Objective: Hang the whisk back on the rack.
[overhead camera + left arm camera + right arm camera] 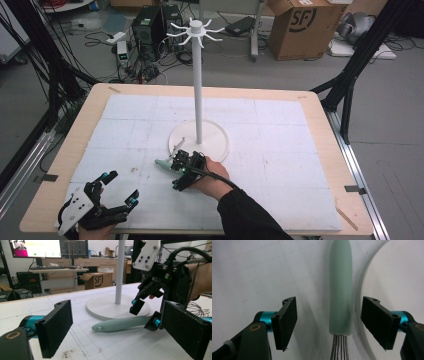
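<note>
**Lining up on the whisk handle**

My right gripper [329, 322] is spread wide, straddling the mint whisk [340, 290], which lies flat on the white mat [280, 185] just left of the stand base [220, 145]. I'd drop lower, centre the handle, then squeeze. Left gripper [119, 187] idles wide and empty, near-left corner.

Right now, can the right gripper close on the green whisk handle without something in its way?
Probably yes. The right gripper is open, its fingers on either side of the whisk handle with nothing between. The rack's white base lies close beside one finger but seems clear.
</note>
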A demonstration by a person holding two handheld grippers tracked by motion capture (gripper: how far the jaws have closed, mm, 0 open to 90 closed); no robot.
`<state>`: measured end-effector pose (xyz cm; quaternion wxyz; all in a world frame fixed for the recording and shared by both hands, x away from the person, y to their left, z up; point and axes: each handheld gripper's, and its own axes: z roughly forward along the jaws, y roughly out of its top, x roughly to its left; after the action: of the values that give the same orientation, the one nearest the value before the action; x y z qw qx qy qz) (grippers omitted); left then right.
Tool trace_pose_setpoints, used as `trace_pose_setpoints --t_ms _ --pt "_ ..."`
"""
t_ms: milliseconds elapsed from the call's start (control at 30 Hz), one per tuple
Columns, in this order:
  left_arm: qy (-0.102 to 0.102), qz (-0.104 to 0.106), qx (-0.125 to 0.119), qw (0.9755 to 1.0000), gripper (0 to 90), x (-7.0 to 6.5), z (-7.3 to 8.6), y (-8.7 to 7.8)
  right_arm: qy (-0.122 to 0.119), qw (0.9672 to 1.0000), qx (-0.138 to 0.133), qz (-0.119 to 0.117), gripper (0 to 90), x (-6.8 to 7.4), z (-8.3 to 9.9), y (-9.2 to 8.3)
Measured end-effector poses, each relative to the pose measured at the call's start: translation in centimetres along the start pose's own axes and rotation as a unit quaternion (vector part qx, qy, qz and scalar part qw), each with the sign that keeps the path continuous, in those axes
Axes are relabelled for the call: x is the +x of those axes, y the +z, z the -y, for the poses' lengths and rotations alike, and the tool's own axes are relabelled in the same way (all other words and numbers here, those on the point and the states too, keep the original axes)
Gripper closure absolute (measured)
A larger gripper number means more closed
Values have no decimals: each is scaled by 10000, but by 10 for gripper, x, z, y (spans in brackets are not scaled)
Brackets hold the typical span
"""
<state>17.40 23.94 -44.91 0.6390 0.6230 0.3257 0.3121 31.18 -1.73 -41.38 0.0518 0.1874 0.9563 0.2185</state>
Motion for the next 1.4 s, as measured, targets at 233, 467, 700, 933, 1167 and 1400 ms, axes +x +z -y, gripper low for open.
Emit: trace_pose_setpoints --t_ms 233,467,700,933,1167,1400 --pt "13 10 2 10000 110 -1 0 0 125 9995 269 -148 336 -4 0 7" --pt "10 4 -5 10000 110 -1 0 1 170 9985 478 -219 423 -7 0 13" --pt "6 20 7 10000 110 -1 0 1 151 9979 595 -182 448 -7 -3 14" --pt "-9 -17 36 10000 110 -1 0 1 5 9969 771 -120 546 -5 -8 13" --pt "-3 -32 25 10000 110 -1 0 0 12 9968 778 -169 676 -10 -8 12" --pt "-14 -44 32 10000 110 -1 0 -1 65 9965 788 -256 689 -13 -9 13"
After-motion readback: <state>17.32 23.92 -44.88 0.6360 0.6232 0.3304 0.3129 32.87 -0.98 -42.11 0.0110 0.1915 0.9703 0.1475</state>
